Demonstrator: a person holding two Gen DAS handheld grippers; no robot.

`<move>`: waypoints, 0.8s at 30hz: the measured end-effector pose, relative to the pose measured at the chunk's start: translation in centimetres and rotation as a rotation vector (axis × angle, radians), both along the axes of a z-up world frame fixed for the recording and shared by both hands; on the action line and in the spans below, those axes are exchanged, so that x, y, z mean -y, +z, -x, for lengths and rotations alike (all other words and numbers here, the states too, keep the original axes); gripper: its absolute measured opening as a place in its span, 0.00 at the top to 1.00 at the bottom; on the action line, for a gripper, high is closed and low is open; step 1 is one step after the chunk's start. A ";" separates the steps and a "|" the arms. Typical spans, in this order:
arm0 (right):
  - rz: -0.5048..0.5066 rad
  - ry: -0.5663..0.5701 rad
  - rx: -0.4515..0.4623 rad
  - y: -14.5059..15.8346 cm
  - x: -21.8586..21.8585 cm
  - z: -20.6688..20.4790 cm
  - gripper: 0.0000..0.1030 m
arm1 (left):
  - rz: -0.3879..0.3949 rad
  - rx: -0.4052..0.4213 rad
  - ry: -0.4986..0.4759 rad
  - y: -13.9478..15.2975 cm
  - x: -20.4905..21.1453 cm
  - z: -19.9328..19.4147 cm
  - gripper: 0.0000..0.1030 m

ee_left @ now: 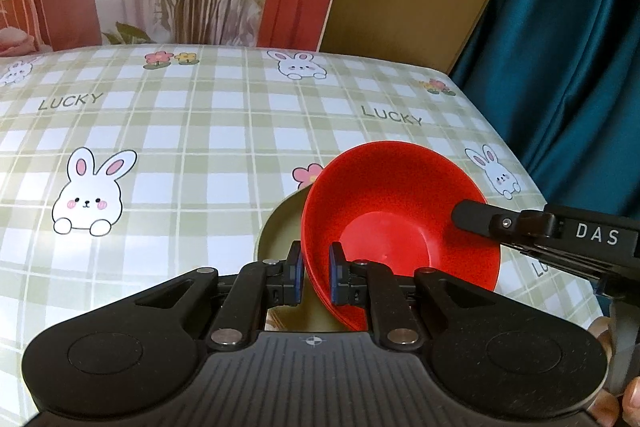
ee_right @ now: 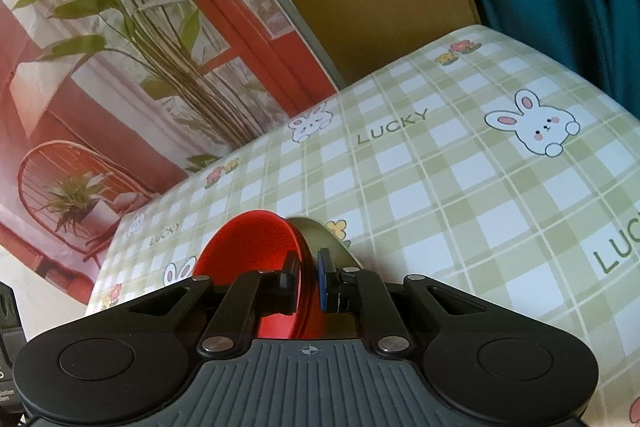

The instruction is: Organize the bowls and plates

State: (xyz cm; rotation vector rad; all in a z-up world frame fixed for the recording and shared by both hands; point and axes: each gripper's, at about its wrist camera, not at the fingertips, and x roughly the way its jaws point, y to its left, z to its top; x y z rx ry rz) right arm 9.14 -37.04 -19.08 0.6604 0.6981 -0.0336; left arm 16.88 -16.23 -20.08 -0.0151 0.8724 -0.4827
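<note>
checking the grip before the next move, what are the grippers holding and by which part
Both hold the red plastic bowl by its rim: the left hand-held gripper on the near edge, the right hand-held gripper on the opposite edge.

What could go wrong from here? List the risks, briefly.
1. Both grippers, left and right, pinch only the thin rim of the tilted red bowl; if one pulls off-axis, the rim may slip out.
2. The bowl leans against the green plate under it; a careless move could drag or tip the plate.
3. The stack sits near the table edge on the right, so a dropped bowl might roll off.
</note>
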 end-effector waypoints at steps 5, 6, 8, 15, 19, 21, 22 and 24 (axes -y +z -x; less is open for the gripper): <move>-0.013 0.004 -0.025 -0.8 0.0 -0.1 0.90 | -0.005 -0.007 -0.001 -0.5 -0.2 0.3 0.87; -0.013 0.004 -0.029 -0.9 0.0 -0.1 0.91 | -0.005 -0.007 -0.003 -0.6 -0.3 0.4 0.87; -0.018 0.005 -0.029 -1.1 0.0 -0.1 0.91 | -0.011 0.002 -0.006 -0.7 -0.3 0.7 0.87; -0.009 0.002 -0.035 -1.0 -0.2 -0.1 0.91 | -0.013 0.012 -0.009 -0.7 -0.2 0.8 0.87; -0.005 0.003 -0.039 -1.0 -0.1 -0.1 0.91 | -0.025 0.032 -0.015 -0.8 0.3 0.9 0.86; -0.001 0.003 -0.043 -1.0 -0.2 -0.1 0.91 | -0.022 0.030 -0.014 -0.9 0.3 0.9 0.86; 0.000 0.003 -0.045 -1.0 -0.2 -0.1 0.91 | -0.019 0.027 -0.014 -0.9 0.2 0.9 0.86; 0.005 0.002 -0.047 -1.0 -0.3 -0.1 0.91 | -0.018 0.029 -0.016 -0.9 0.2 0.9 0.86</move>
